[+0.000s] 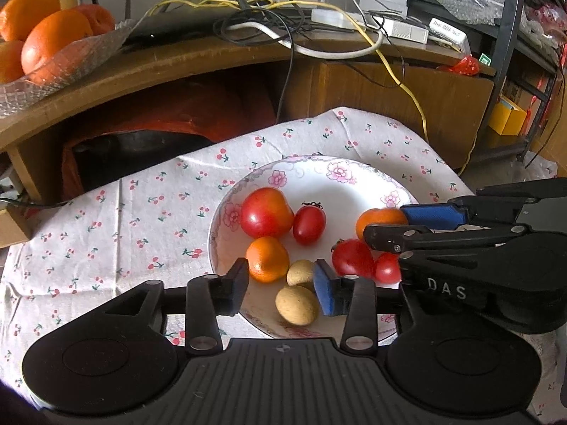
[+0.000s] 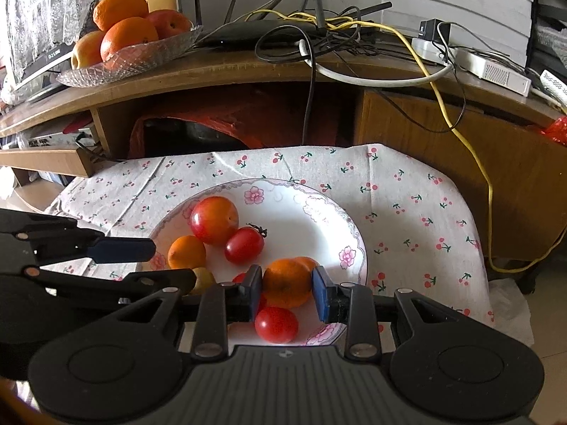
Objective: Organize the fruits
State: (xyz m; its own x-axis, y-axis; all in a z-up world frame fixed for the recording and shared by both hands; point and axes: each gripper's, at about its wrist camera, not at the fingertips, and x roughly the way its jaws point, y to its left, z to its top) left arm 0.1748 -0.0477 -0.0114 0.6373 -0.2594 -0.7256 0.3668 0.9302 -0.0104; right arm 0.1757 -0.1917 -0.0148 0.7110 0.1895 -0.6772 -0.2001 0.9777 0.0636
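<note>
A white floral plate [image 1: 319, 173] [image 2: 319, 209] on a cherry-print cloth holds mixed fruit. My right gripper [image 2: 287, 292] is shut on a small orange [image 2: 286, 283] [image 1: 379, 220], a pad pressed against each side; the left wrist view shows the right gripper [image 1: 385, 224] coming in from the right. My left gripper [image 1: 281, 285] [image 2: 173, 262] hangs open over the plate's near edge, above another small orange [image 1: 267, 258] and two tan round fruits [image 1: 297, 304]. A big red fruit [image 1: 265, 212], a cherry tomato [image 1: 309, 225] and more red tomatoes [image 1: 352, 258] [image 2: 276, 324] also lie in the plate.
A glass bowl [image 2: 141, 58] [image 1: 71, 67] of oranges and apples stands on the wooden shelf [image 2: 248, 71] behind, beside a router and tangled cables. A yellow cable [image 2: 471, 163] hangs down at the right. The cloth [image 1: 124, 230] lies bare left of the plate.
</note>
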